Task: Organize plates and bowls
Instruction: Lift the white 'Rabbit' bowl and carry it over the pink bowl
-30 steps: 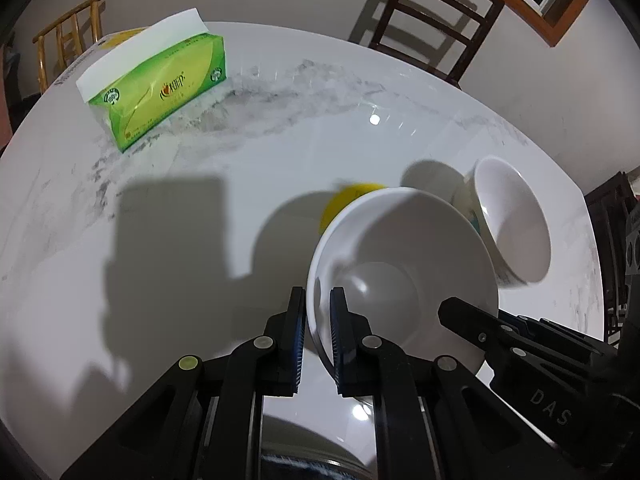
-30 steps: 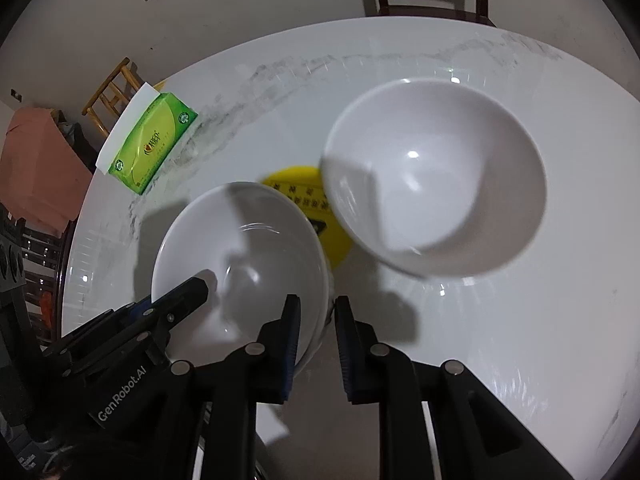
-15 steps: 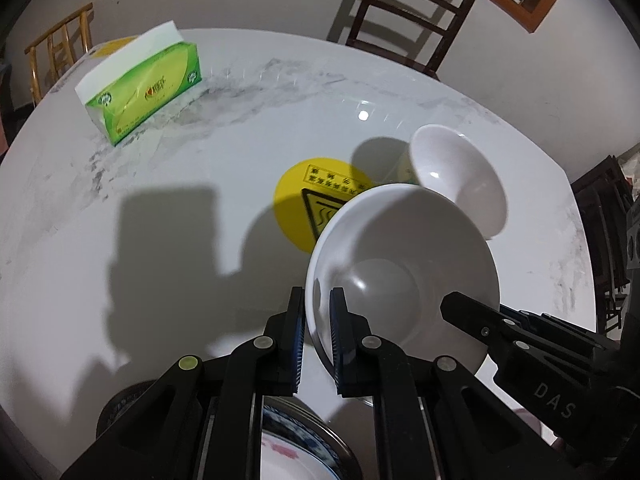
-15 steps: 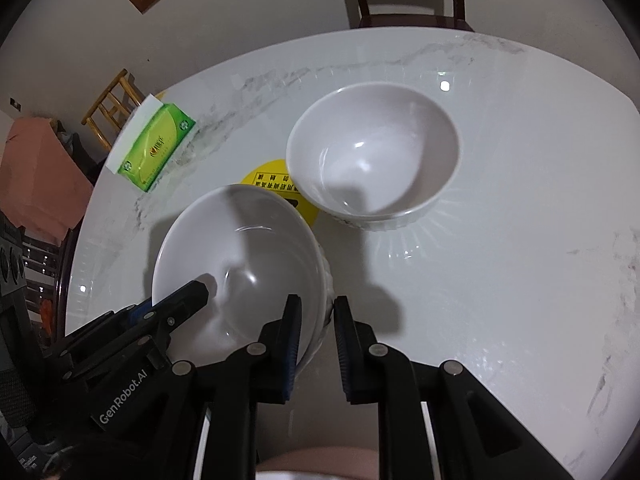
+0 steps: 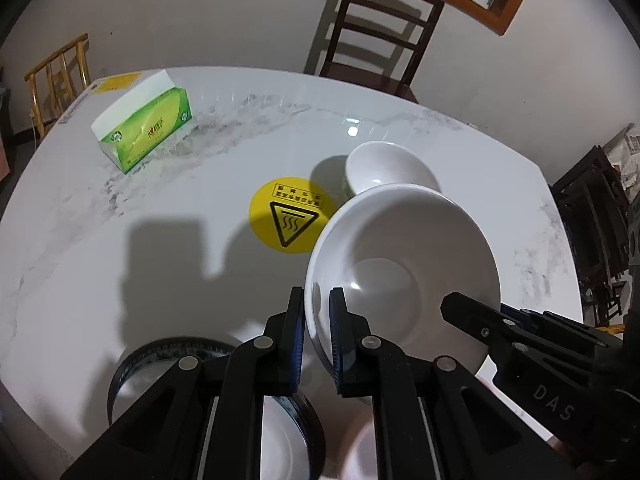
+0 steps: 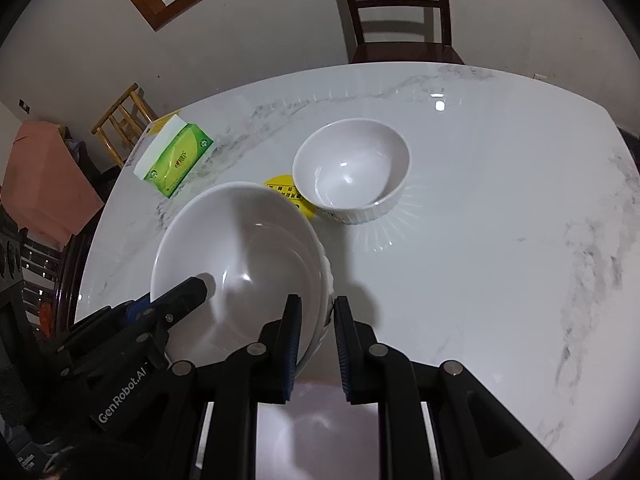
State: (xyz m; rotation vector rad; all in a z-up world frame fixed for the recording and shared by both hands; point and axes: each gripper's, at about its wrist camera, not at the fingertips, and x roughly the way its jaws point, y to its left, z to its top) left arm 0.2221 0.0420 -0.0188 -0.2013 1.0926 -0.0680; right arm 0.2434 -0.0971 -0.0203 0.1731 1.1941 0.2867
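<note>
Both grippers hold one large white bowl (image 5: pixel 404 264) above the table. My left gripper (image 5: pixel 318 324) is shut on its left rim. My right gripper (image 6: pixel 316 324) is shut on its right rim; the bowl also shows in the right wrist view (image 6: pixel 240 264). A second white bowl (image 6: pixel 352 168) stands upright on the marble table (image 6: pixel 500 220) beyond the held one, by a round yellow warning sticker (image 5: pixel 290 216). It shows in the left wrist view (image 5: pixel 390 170) behind the held bowl. A dark-rimmed plate (image 5: pixel 168 360) lies at the near edge under the left gripper.
A green tissue box (image 5: pixel 144 134) stands at the far left of the table. A dark wooden chair (image 6: pixel 400 8) stands behind the table, a bamboo chair (image 5: pixel 56 76) at the far left. Dark furniture (image 5: pixel 592 216) is to the right.
Both grippers have pulled back toward the near edge and risen with the held bowl. The second bowl now looks smaller and farther away. The yellow sticker and the dark-rimmed plate have come into view.
</note>
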